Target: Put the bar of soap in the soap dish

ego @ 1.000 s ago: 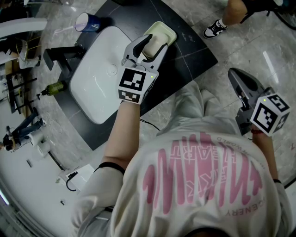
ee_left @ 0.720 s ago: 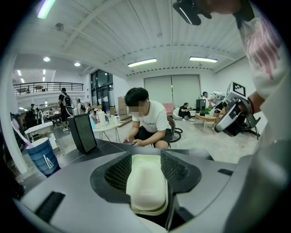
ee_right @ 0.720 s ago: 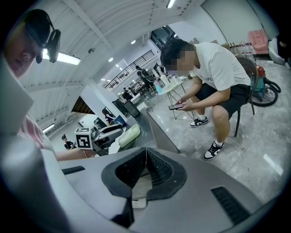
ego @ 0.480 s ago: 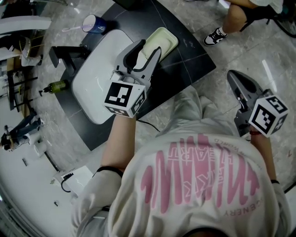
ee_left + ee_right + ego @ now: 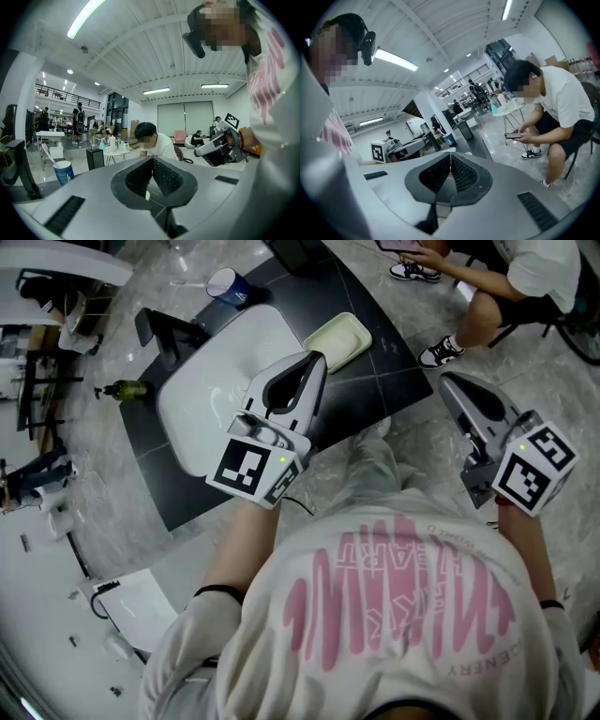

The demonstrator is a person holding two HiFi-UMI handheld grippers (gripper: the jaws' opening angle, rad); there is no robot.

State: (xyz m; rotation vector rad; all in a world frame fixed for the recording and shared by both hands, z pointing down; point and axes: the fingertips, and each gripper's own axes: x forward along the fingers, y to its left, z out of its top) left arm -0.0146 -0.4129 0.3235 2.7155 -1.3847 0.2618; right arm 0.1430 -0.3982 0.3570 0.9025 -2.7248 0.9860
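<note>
Countertop of black stone (image 5: 394, 381) runs across the upper part of the head view. It carries a white rounded-rectangular ceramic basin (image 5: 202, 399), with a black faucet (image 5: 167, 329) at the basin's far edge and a blue plastic cup (image 5: 228, 284) beyond it. At the counter's right end sits the pale green rectangular soap dish (image 5: 367, 337). The pale bar of soap (image 5: 337, 341) seems to lie inside it, though the two are so close in colour that their edges cannot be told apart here. The left gripper (image 5: 316, 357), grey with a square-marker cube, hangs above the counter beside the dish and does not touch it. Its jaws are pressed together on nothing. The right gripper (image 5: 446, 380) is held well to the right, over the grey marble floor (image 5: 441, 320), and is also closed. A seated person in a white shirt (image 5: 539, 268) shows at the top right corner.

In the left gripper view, the left gripper's (image 5: 152, 161) two ribbed pads meet in a line with nothing between them. Past them stand the blue cup (image 5: 62, 172) and the faucet (image 5: 21, 166) at the left. The seated person (image 5: 157, 143) is at centre and the right gripper (image 5: 199, 151) at the right.

In the right gripper view, the right gripper's (image 5: 450, 157) pads likewise touch, empty. The left gripper (image 5: 423, 139) shows at the left, and the seated person (image 5: 558, 103) holds a phone (image 5: 513, 135) at the right.
</note>
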